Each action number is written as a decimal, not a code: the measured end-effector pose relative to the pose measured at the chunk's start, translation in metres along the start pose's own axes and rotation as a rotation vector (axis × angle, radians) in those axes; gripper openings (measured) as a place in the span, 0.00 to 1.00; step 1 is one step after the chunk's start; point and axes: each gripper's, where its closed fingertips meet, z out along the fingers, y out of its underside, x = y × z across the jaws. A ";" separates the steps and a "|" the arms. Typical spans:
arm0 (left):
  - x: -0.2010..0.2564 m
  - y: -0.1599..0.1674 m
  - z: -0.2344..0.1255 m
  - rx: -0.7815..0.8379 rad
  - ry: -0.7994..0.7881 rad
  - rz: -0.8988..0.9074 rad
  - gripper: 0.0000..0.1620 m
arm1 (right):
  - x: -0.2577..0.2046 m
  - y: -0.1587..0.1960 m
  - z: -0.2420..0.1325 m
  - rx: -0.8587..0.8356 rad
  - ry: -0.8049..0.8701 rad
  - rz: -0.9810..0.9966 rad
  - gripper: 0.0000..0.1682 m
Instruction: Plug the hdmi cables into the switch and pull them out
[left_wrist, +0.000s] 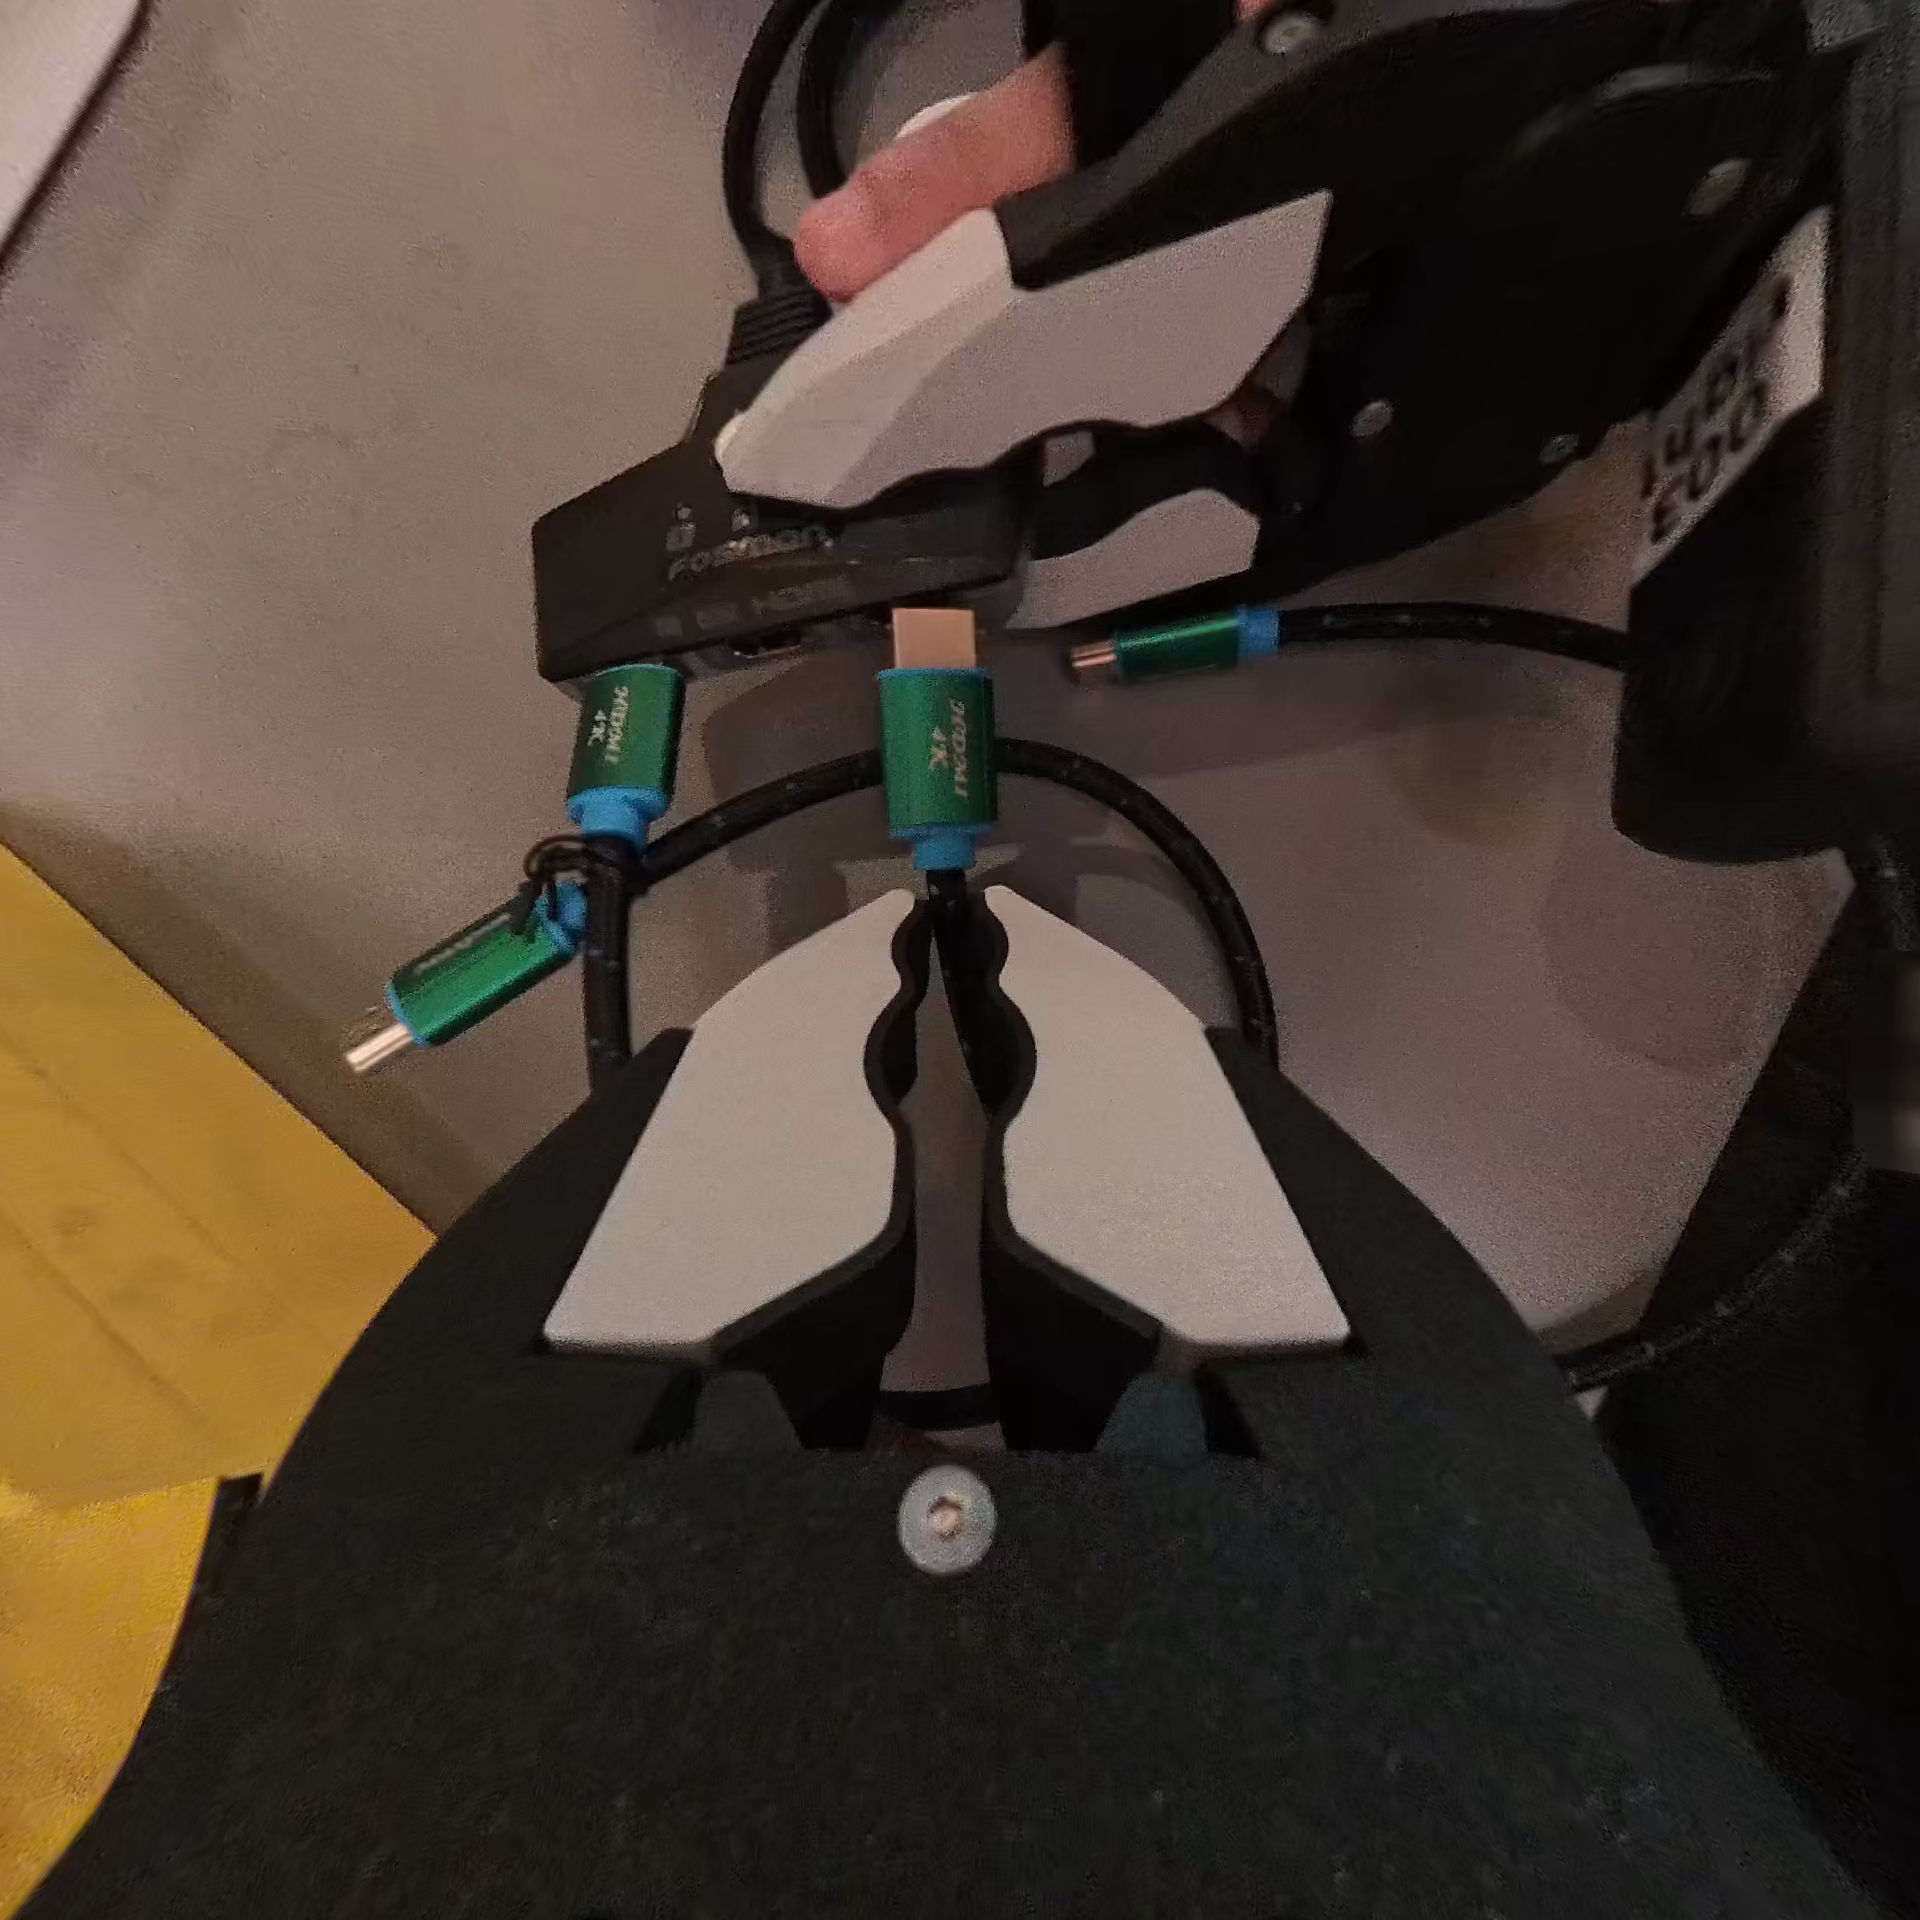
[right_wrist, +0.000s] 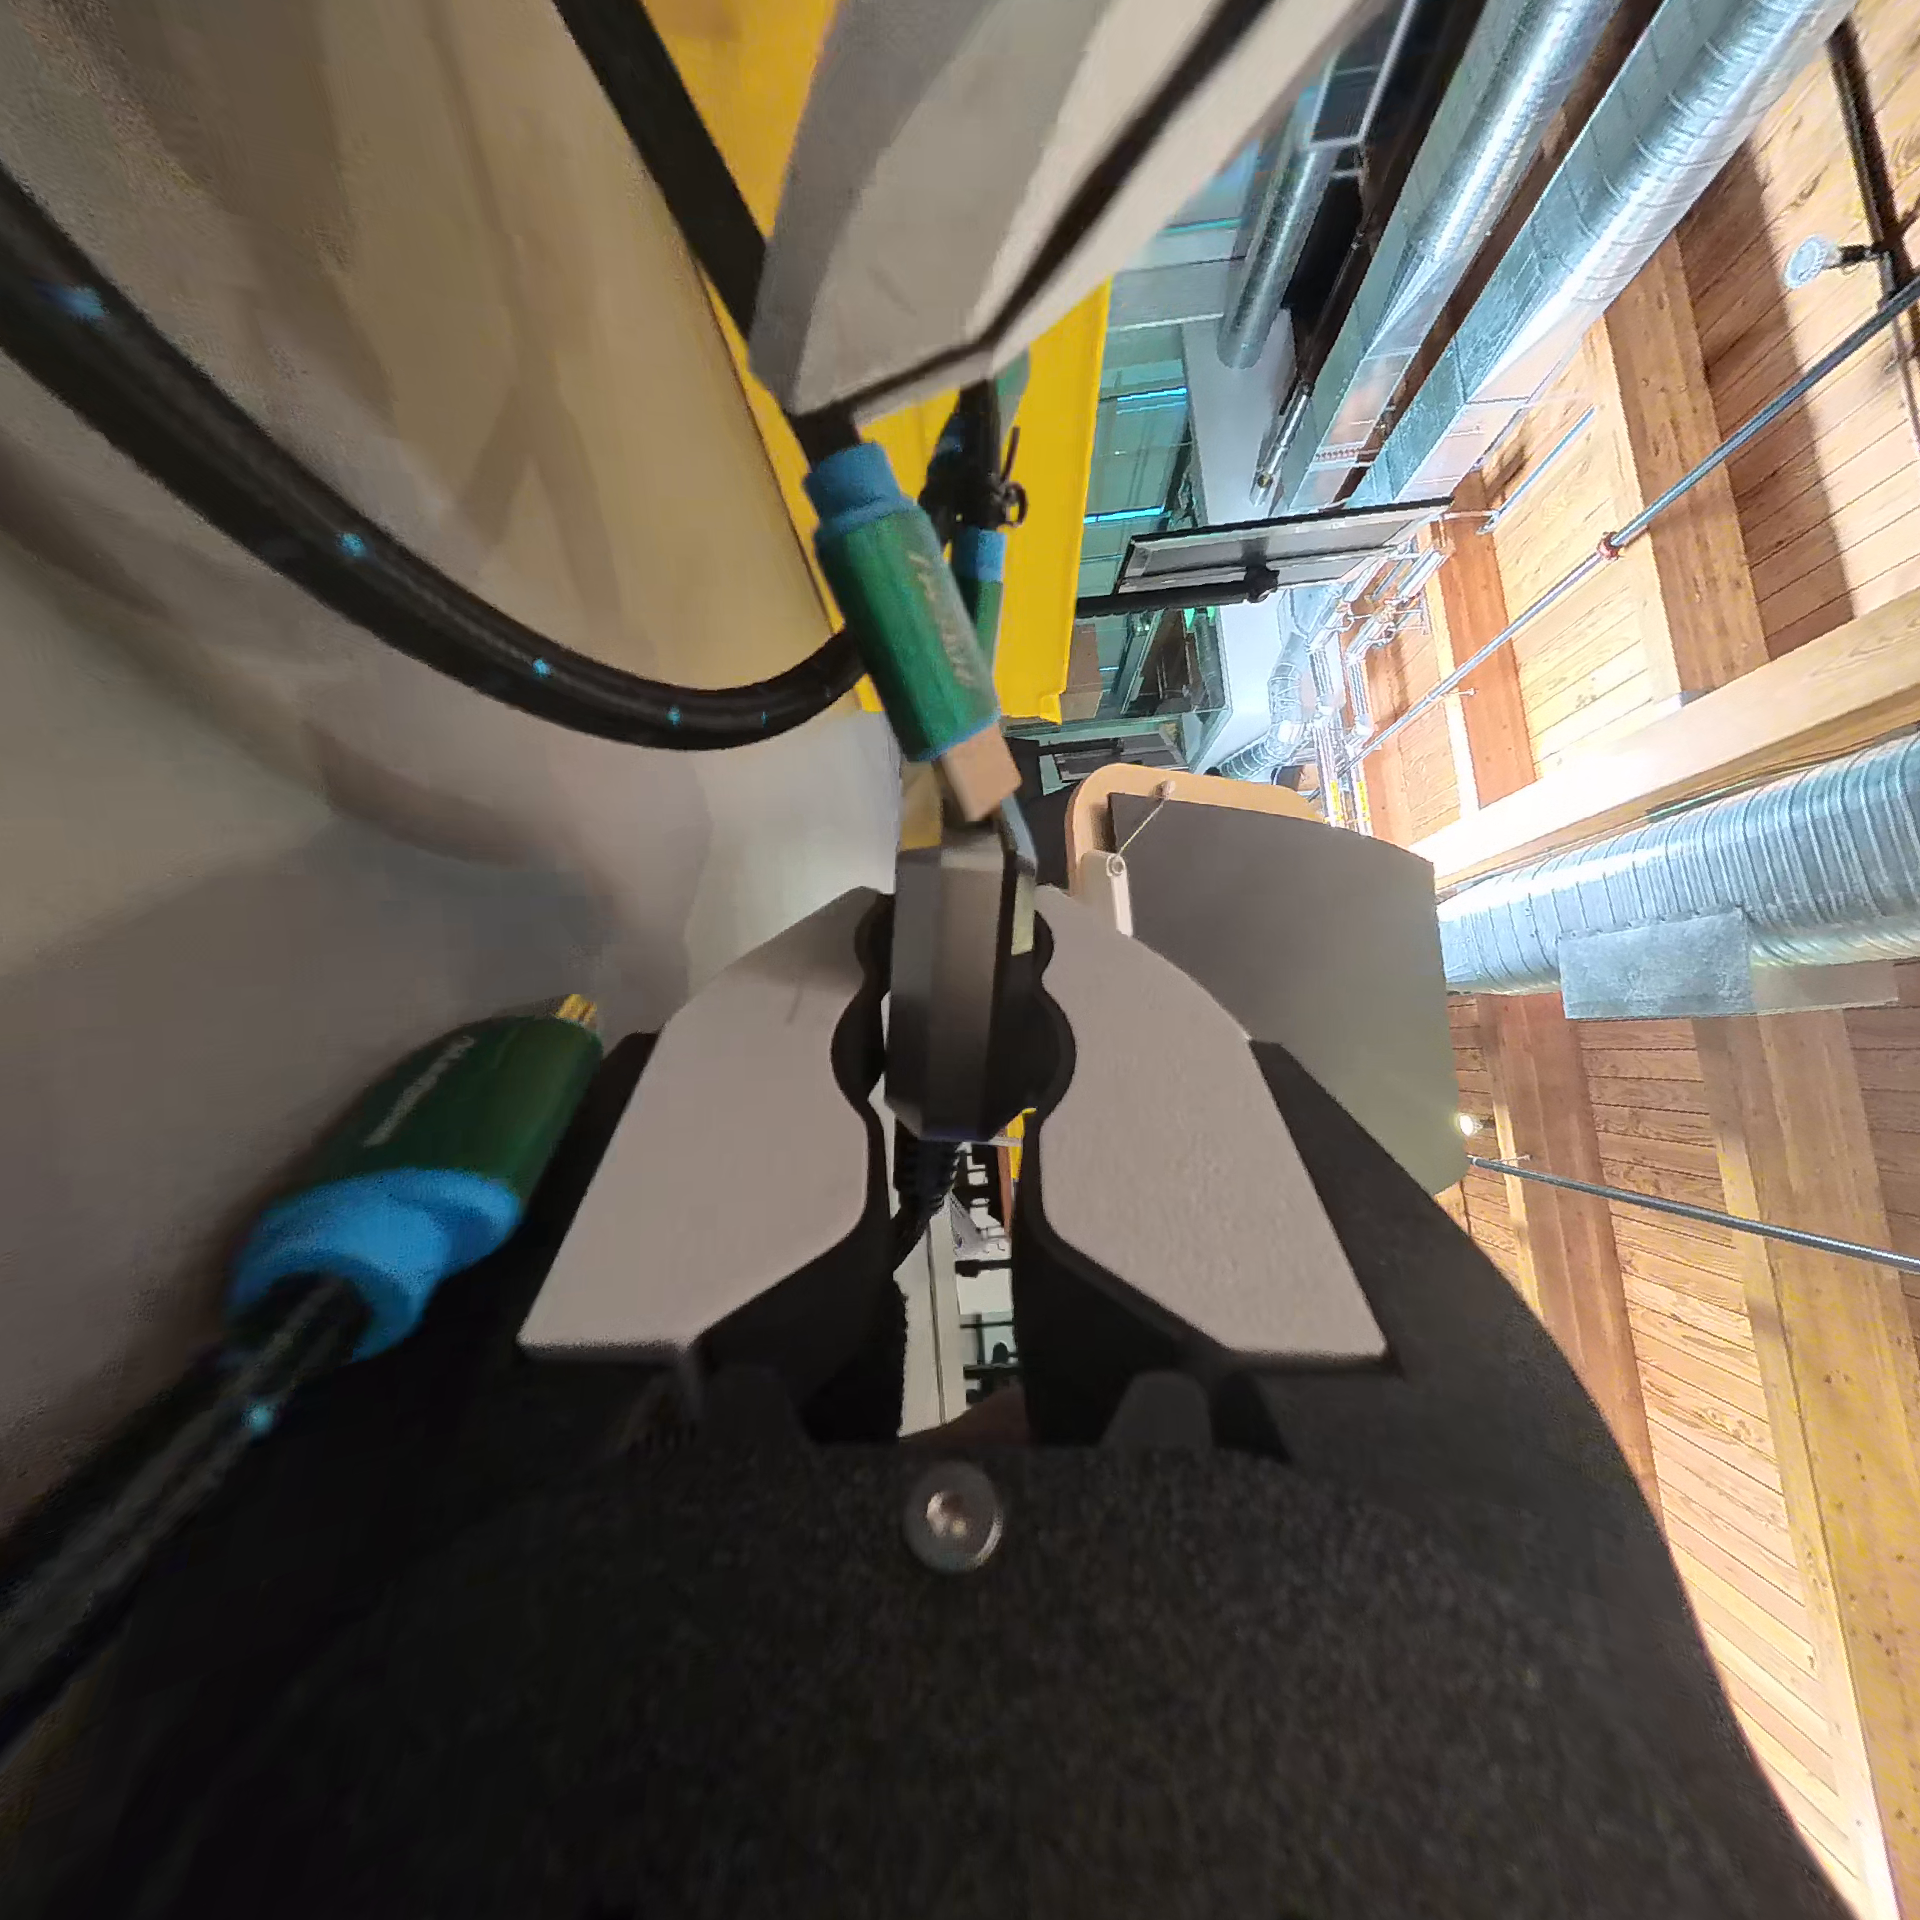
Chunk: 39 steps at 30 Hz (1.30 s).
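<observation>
The left gripper (left_wrist: 940, 904) pinches the cable (left_wrist: 948, 966) just behind the green plug (left_wrist: 932, 753). The right gripper (right_wrist: 961, 935) squeezes the black switch (left_wrist: 769, 566). Keep the plug straight (its tip sits right at the hole), then push gently

We count four green HDMI plugs with blue collars: one (left_wrist: 623, 740) sits in the black switch (left_wrist: 769, 566), one (left_wrist: 933, 758) is at its port, one (left_wrist: 473, 977) lies at the left, one (left_wrist: 1174, 646) lies at the right. There is one switch. We see two grippers, the left gripper (left_wrist: 948, 904) and the right gripper (right_wrist: 961, 909).
</observation>
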 end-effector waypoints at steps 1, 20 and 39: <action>0.004 0.001 -0.002 0.049 -0.005 0.003 0.08 | 0.000 0.000 0.000 0.002 0.000 0.006 0.13; 0.013 0.020 0.013 0.063 -0.054 0.331 0.21 | 0.000 -0.005 0.001 0.033 -0.010 0.026 0.13; 0.032 0.006 -0.004 0.177 0.209 -0.013 0.04 | -0.002 -0.005 0.002 0.032 -0.014 -0.002 0.13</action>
